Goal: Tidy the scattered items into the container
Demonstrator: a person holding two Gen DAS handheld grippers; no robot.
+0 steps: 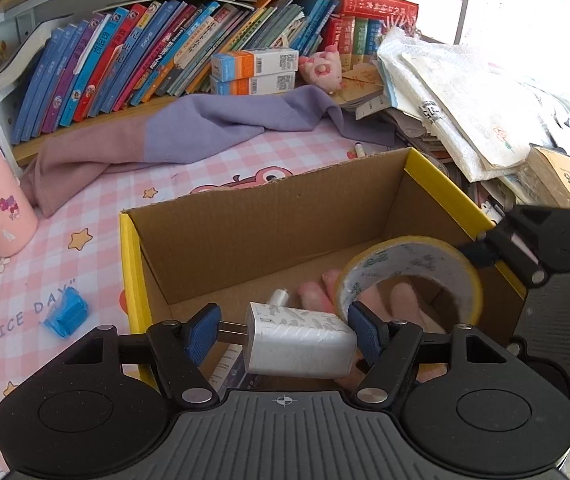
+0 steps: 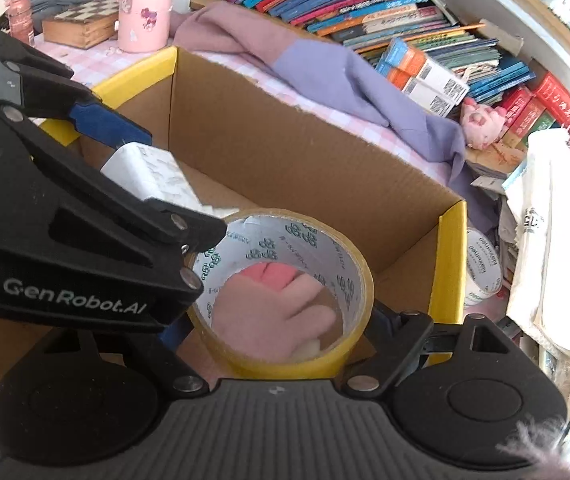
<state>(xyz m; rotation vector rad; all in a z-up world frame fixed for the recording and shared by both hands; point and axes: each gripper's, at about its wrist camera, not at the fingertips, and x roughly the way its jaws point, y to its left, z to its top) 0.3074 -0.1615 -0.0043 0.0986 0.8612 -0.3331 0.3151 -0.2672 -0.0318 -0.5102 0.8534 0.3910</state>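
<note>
The cardboard box [image 1: 269, 220] with yellow outside walls stands on the bench, near its right side where papers are piled, and both grippers are above the box's near end. The left gripper [image 1: 285, 330] has its jaws pinching one white charger [image 1: 299, 342]: the prongs touch the left pad and the flat end touches the right pad, so the charger's long axis runs across, from jaw to jaw, and it hangs just over the box floor. The right gripper [image 2: 281, 332] has its jaws spread wide around one roll of tape [image 2: 285, 292], which stands tilted on its edge with the hole facing the camera. Whether the pads press the roll I cannot tell, because one finger is hidden behind the left gripper; the roll seems to rest on one pink plush item [image 2: 273, 312] already inside the box. The coming move is probably only to let go, because both things lie directly over the box interior. Outside the box I count one small blue packet [image 1: 67, 314] on the bench, toward its left edge, nearer to the left hand.
</note>
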